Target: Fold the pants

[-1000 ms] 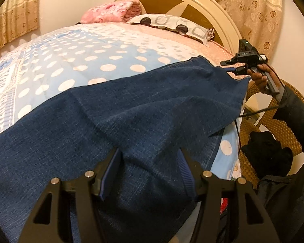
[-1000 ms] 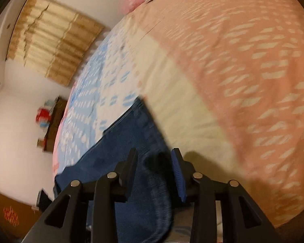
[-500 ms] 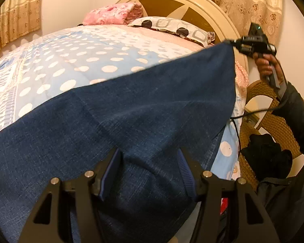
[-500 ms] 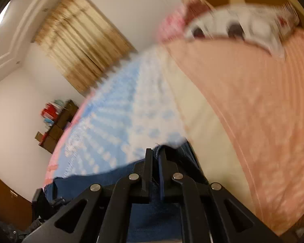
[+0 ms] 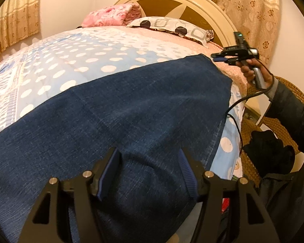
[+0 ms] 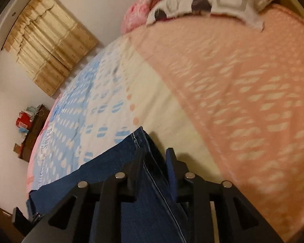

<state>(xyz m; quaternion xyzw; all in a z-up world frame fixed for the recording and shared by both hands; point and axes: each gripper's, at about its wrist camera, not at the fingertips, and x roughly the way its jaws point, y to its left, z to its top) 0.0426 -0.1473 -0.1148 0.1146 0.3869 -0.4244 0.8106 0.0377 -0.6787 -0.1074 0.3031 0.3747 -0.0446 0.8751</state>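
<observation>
Dark blue jeans (image 5: 131, 111) lie spread across the polka-dot bedspread (image 5: 60, 64), with their near end hanging over the bed's edge. My left gripper (image 5: 149, 168) sits low over that near end. Its jaws are opening slightly, denim bulges between them, and the pads do not visibly press. The far hem corner (image 6: 139, 135) rests flat on the bed. My right gripper (image 6: 155, 154) is at that corner, its jaws opening, with the stitched hem lying loose between the fingers. In the left wrist view the right gripper (image 5: 218, 57) is just right of the corner, in a person's hand.
A patterned pillow (image 5: 172, 25) and a pink folded blanket (image 5: 111, 16) lie by the rounded headboard (image 5: 192, 2). A wicker chair (image 5: 273, 125) with a black garment (image 5: 269, 151) stands right of the bed. A black cable (image 5: 233, 111) trails from the right gripper.
The right gripper, shut on the hem and holding it up half a second ago, has come back down; the corner now lies flat and the jaws have parted. The left gripper stayed put.
</observation>
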